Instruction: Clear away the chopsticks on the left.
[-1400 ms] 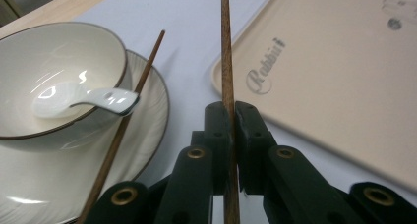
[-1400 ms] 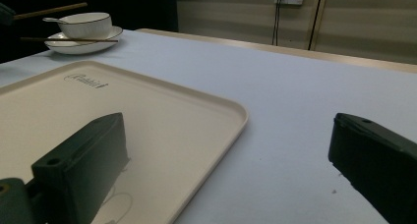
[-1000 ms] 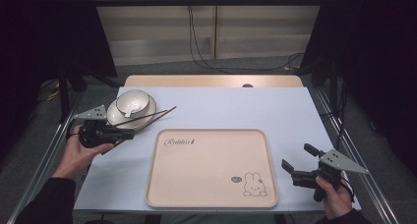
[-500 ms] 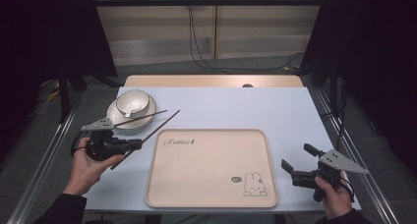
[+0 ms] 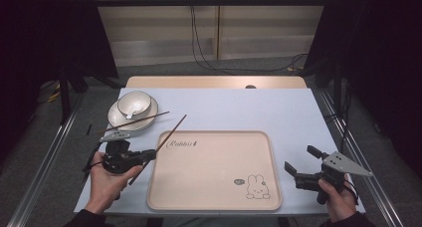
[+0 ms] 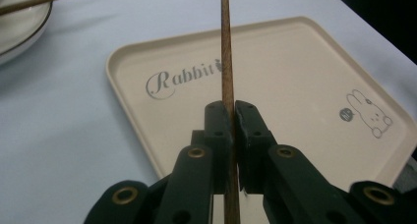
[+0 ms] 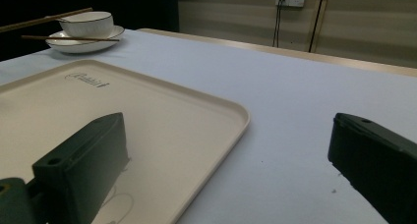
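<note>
Now the left tongs [image 5: 149, 155] are clamped on one wooden chopstick [image 5: 168, 136] – its long axis slanting over the beige tray's [image 5: 209, 202] near-left corner – while the right tongs [image 5: 298, 163] rest agape, well apart.

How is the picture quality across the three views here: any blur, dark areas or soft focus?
High view: sharp and evenly lit on the pale blue table, surroundings nearly black. Left gripper view: the brown wooden chopstick and the beige rabbit-print tray read clearly, the white bowl at the corner is soft. Right gripper view: the right gripper's near black fingers are blurred, and the far wall is dim.
</note>
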A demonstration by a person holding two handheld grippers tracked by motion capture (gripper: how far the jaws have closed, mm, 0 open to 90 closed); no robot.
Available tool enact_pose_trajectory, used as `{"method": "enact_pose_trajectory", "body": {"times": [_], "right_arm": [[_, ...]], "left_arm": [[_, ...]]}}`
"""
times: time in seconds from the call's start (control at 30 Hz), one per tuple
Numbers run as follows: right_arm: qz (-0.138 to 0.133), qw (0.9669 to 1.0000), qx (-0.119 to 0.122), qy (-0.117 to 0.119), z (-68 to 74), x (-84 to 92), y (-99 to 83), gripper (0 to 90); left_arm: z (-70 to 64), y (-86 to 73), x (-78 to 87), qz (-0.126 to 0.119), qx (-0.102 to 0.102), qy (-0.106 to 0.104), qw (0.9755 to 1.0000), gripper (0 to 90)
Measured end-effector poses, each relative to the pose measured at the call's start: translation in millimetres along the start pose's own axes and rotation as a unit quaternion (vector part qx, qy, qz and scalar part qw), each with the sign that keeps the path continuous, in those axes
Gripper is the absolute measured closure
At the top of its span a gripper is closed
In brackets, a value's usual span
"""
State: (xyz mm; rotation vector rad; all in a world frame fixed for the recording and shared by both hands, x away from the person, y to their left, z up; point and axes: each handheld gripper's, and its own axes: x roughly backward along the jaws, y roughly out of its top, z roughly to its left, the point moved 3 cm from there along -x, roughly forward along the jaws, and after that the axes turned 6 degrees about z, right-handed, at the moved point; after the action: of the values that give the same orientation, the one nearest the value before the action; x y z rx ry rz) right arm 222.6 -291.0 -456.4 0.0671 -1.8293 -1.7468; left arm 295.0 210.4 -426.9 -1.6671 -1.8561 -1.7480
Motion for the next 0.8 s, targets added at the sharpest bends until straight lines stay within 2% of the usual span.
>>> {"method": "enact_pose_trajectory", "body": {"times": [0.1, 0.17, 0.3, 0.4, 0.5, 0.6, 0.7, 0.8], "right_arm": [[0.001, 1.0, -0.001, 0.002, 0.3, -0.2, -0.1, 1.2], [0.001, 1.0, 0.0, 0.002, 0.3, -0.2, -0.1, 1.2], [0.0, 1.0, 0.001, 0.002, 0.4, 0.1, 0.0, 1.2], [0.0, 1.0, 0.001, 0.003, 0.6, 0.0, -0.1, 1.2], [0.0, 1.0, 0.001, 0.004, 0.8, 0.2, 0.0, 1.6], [0.0, 1.0, 0.002, 0.005, 1.2, 0.0, 0.0, 1.6], [-0.001, 1.0, 0.003, 0.003, 1.0, -0.2, 0.1, 1.6], [0.0, 1.0, 0.003, 0.005, 1.4, -0.2, 0.0, 2.1]], "left_arm": [[-5.3, -9.0, -10.2, 0.009, 0.022, 0.015, 0.9996, 85.2], [-7.2, -11.3, -12.9, 0.007, 0.028, 0.019, 0.9994, 85.2], [-8.4, -19.3, -20.0, 0.016, 0.048, 0.043, 0.9978, 85.2], [-9.0, -23.0, -21.7, 0.026, 0.059, 0.046, 0.9969, 85.1], [-8.8, -28.1, -23.4, 0.032, 0.074, 0.059, 0.995, 85.1], [-7.0, -31.0, -25.1, 0.039, 0.079, 0.069, 0.9938, 85.1], [-4.1, -33.1, -29.5, 0.048, 0.093, 0.066, 0.9923, 85.1], [-2.1, -33.1, -34.3, 0.057, 0.099, 0.079, 0.9903, 85.1]]}}
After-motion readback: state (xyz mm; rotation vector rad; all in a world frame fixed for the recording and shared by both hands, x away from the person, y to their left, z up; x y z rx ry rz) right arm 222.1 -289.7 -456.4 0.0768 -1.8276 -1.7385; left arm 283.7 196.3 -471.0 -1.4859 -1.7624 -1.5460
